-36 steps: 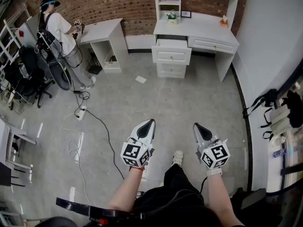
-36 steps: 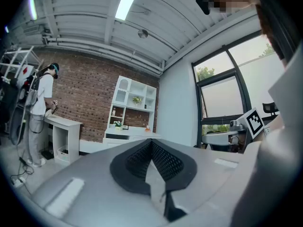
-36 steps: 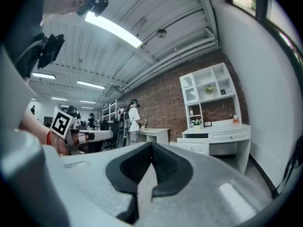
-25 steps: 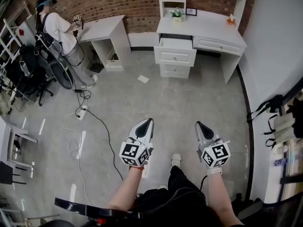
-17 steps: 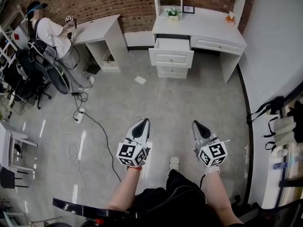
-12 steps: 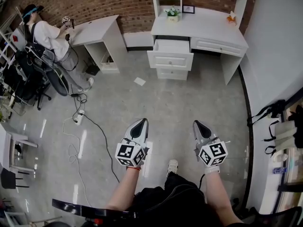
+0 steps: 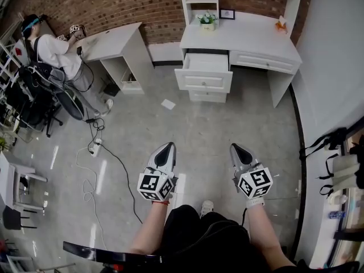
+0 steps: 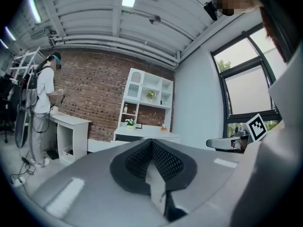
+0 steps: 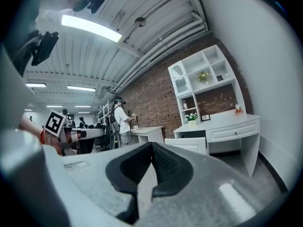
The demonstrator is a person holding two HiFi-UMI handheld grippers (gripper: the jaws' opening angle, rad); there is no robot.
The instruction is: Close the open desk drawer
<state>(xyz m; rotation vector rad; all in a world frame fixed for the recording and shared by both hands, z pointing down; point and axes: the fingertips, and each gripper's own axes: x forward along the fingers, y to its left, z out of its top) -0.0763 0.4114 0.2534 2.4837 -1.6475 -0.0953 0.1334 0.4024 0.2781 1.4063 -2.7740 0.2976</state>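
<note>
A white desk (image 7: 250, 38) stands against the brick wall at the far side of the room. Its top left drawer (image 7: 205, 74) is pulled out toward me. The same drawer (image 9: 189, 144) shows in the right gripper view, below the desk top. My left gripper (image 7: 165, 151) and right gripper (image 7: 235, 151) hang side by side over the grey floor, several steps short of the desk. Both are shut with nothing between their jaws. The left gripper view shows the desk (image 8: 147, 137) far ahead.
A second white desk (image 7: 116, 44) stands at the left with a person (image 7: 48, 50) seated at it. Cables and a power strip (image 7: 94, 149) trail over the floor at the left. A scrap of paper (image 7: 168, 104) lies before the desk. A white wall (image 7: 335, 56) runs along the right.
The view has shifted and the desk has drawn slightly nearer in the head view. Both grippers stay shut and keep their places side by side.
</note>
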